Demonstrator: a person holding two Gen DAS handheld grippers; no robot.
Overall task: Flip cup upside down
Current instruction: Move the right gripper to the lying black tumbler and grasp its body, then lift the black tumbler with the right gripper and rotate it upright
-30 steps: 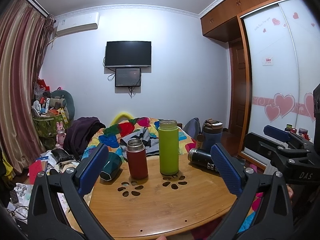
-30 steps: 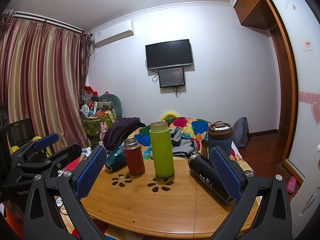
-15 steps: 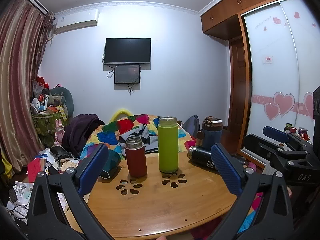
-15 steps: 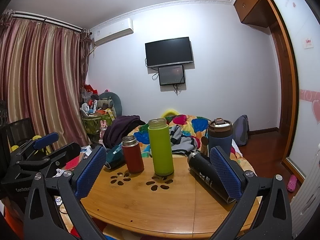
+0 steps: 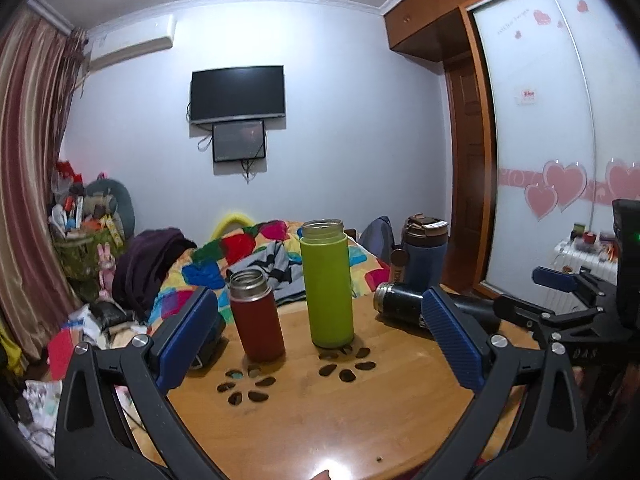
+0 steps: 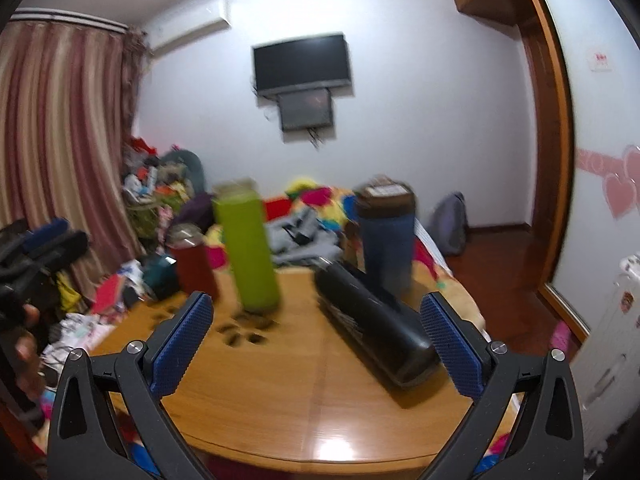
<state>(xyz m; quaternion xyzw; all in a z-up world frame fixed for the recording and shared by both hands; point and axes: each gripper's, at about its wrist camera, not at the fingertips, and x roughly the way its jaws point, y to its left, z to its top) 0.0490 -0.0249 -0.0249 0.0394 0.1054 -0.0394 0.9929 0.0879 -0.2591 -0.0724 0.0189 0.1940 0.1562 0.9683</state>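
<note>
On the round wooden table [image 5: 320,420] stand a red cup [image 5: 258,322] with a steel open mouth and a taller green cup [image 5: 327,284], both upright and lidless. A black bottle [image 5: 404,306] lies on its side to the right, also in the right wrist view [image 6: 376,322]. A blue tumbler [image 5: 424,254] with a brown lid stands behind it. My left gripper [image 5: 320,340] is open and empty, short of the red and green cups. My right gripper [image 6: 316,340] is open and empty, near the lying black bottle; its view is blurred. The green cup [image 6: 248,246] and red cup [image 6: 192,266] show there too.
A dark teal object [image 5: 208,344] lies at the table's left edge behind my left finger. Behind the table is a bed with a colourful quilt [image 5: 248,252]. Clutter covers the floor at left [image 5: 72,344]. A wardrobe with heart stickers [image 5: 560,160] is at right.
Both grippers have moved forward toward the table. The right wrist view has swung and moved closer to the black bottle and is now motion-blurred. No object has moved.
</note>
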